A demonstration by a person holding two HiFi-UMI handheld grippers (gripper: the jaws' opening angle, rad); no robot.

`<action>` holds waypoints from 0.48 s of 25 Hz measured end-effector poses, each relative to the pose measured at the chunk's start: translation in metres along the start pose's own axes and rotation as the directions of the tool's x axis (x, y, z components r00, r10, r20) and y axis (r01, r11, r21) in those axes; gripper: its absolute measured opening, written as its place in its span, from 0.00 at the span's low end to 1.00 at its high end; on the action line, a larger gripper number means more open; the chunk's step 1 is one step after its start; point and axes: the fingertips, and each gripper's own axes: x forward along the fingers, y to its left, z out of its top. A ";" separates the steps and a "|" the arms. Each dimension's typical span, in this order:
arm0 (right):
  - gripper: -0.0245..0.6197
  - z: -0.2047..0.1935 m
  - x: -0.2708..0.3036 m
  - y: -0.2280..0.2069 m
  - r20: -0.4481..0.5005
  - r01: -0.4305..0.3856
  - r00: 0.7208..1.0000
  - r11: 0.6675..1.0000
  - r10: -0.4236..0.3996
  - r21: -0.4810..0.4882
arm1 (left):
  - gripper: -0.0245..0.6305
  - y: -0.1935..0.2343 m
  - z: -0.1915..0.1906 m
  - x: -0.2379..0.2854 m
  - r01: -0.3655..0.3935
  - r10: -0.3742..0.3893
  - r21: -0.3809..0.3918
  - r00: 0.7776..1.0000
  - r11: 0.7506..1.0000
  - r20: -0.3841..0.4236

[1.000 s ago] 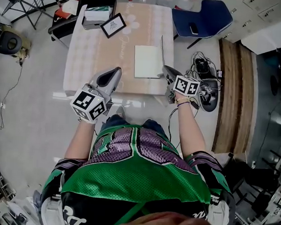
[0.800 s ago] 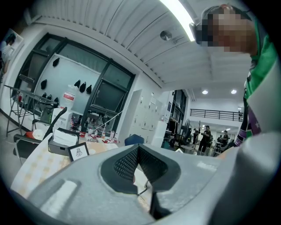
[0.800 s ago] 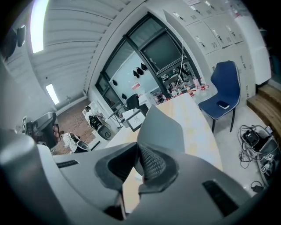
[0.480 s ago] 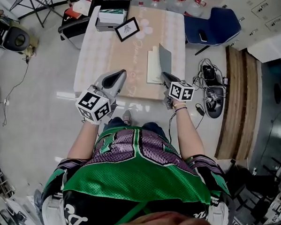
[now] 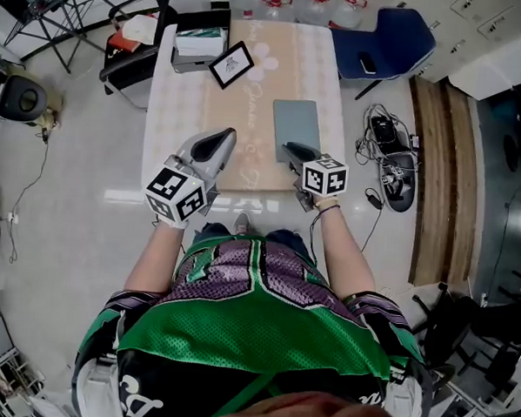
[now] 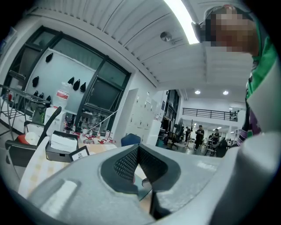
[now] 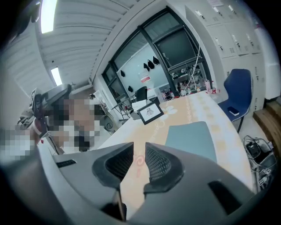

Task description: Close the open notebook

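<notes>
The notebook lies closed and flat on the beige table, grey-teal cover up; the right gripper view has it ahead and to the right. My right gripper hovers just short of the notebook's near edge, apart from it. Its jaws have just been opening and stand open by a narrow gap with nothing between them. My left gripper is over the table's near left part, away from the notebook, and its pads meet at the tips, shut on nothing.
A framed picture and a dark box with papers stand at the table's far left. A blue chair is at the far right. Cables and shoes lie on the floor right of the table, beside a wooden platform.
The notebook's cover stood upright a second ago, tilted over, and now lies flat and shut. My right gripper has left the cover and drawn left; its jaws have parted.
</notes>
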 end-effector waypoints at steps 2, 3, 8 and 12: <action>0.15 0.007 -0.005 0.002 0.021 0.010 1.000 1.000 -0.010 0.001 | 0.06 0.000 0.005 0.005 0.019 -0.019 0.005 1.000 1.000 0.004; 0.15 0.012 -0.008 0.001 0.034 0.019 0.999 1.000 -0.019 0.000 | 0.06 0.000 0.008 0.007 0.027 -0.027 0.009 1.000 1.000 0.005; 0.15 0.044 -0.032 -0.006 0.115 0.077 0.990 0.997 -0.075 -0.014 | 0.06 0.000 0.021 0.019 0.053 -0.053 0.026 0.998 0.998 0.022; 0.14 0.062 -0.060 -0.012 0.186 0.123 0.976 0.992 -0.116 -0.029 | 0.06 -0.006 0.028 0.028 0.063 -0.064 0.037 0.997 0.997 0.030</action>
